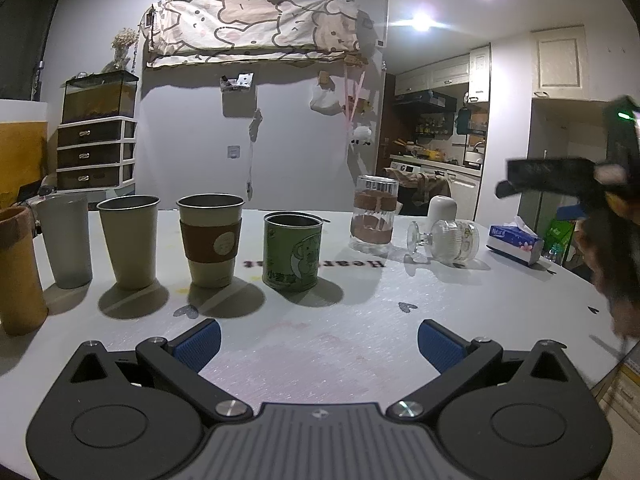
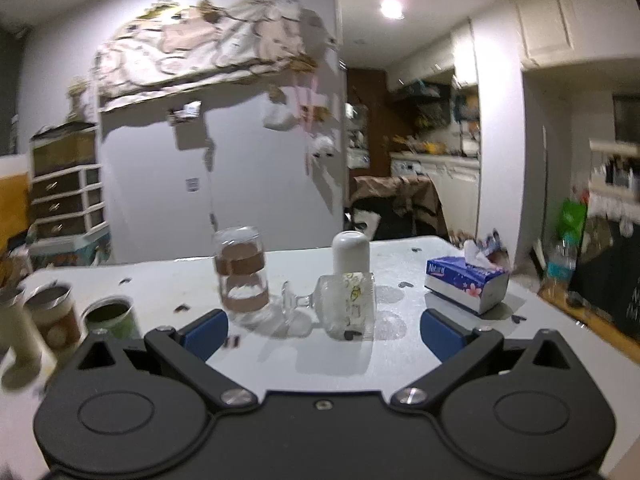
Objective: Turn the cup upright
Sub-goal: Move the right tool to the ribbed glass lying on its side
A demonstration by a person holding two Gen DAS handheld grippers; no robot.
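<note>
A clear stemmed glass cup lies on its side on the white table, foot to the left; it also shows in the left wrist view. A clear glass with brown bands stands upside down to its left, also in the left wrist view. A white cup stands upside down behind. My right gripper is open and empty, just short of the lying glass. My left gripper is open and empty over bare table, in front of the upright cups.
A row of upright cups stands at the left: a grey tumbler, a beige metal cup, a sleeved cup, a green can. A tissue box sits at the right. The right gripper's body shows at right.
</note>
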